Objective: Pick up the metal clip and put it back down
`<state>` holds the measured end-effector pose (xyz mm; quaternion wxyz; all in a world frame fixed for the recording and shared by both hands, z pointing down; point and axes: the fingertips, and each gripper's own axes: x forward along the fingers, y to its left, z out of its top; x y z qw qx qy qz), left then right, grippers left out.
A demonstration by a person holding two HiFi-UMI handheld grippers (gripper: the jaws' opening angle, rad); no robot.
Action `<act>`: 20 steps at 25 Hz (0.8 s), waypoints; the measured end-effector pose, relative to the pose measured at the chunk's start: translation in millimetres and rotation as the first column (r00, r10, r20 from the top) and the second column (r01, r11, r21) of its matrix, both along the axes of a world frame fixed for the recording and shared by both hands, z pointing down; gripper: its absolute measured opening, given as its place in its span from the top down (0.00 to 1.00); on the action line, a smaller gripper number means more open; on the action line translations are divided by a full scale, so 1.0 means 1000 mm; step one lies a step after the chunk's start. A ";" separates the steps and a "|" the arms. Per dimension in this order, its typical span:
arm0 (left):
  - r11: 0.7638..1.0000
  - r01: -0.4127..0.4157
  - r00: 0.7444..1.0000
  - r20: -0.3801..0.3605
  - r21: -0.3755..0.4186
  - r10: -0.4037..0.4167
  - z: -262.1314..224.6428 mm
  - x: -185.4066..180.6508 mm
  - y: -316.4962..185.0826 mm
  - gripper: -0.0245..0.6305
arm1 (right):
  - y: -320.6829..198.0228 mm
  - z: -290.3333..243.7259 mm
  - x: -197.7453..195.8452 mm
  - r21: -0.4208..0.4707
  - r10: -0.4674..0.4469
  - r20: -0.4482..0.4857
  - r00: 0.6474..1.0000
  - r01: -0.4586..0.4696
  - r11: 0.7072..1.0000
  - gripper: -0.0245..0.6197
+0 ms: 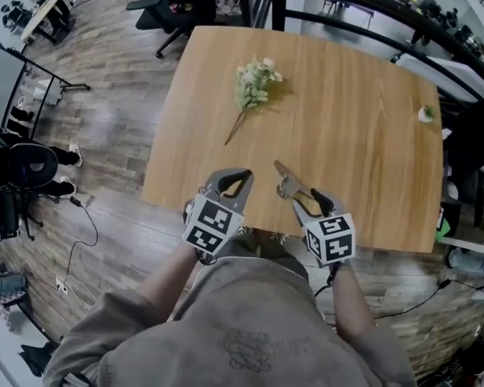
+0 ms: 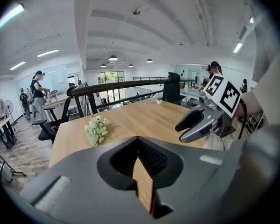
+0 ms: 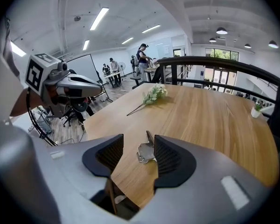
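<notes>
Head view: metal clip (image 1: 287, 182) lies on table (image 1: 347, 71) nr front edge, just ahead of R gripper (image 1: 305, 193). Left gripper view: L gripper (image 2: 137, 138) tips together, nothing held. Right gripper view: R jaws apart, clip on wood btwn them; small pot (image 3: 255, 110) w/ green plant at far edge.

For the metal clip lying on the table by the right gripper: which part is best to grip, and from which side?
Probably the wide end of the metal clip, with the right gripper coming in from the near edge of the table. The clip lies flat with its wide end nearest and its narrow end pointing away, so the open jaws can close across its width.
</notes>
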<state>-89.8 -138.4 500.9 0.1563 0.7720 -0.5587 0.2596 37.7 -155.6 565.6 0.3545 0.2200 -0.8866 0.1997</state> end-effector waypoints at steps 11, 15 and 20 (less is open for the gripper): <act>0.991 -0.022 0.999 -0.037 -0.134 0.018 0.064 -0.004 0.011 0.96 | 0.010 0.071 -0.019 0.038 -0.102 -0.222 0.970 0.113 0.993 0.63; 0.985 -0.022 0.999 -0.043 -0.171 0.015 0.081 -0.011 0.016 0.96 | 0.012 0.099 -0.028 0.042 -0.127 -0.301 0.945 0.147 0.988 0.63; 0.979 -0.034 0.998 -0.056 -0.201 0.023 0.099 -0.012 0.024 0.96 | 0.011 0.126 -0.036 0.037 -0.117 -0.374 0.920 0.140 0.989 0.63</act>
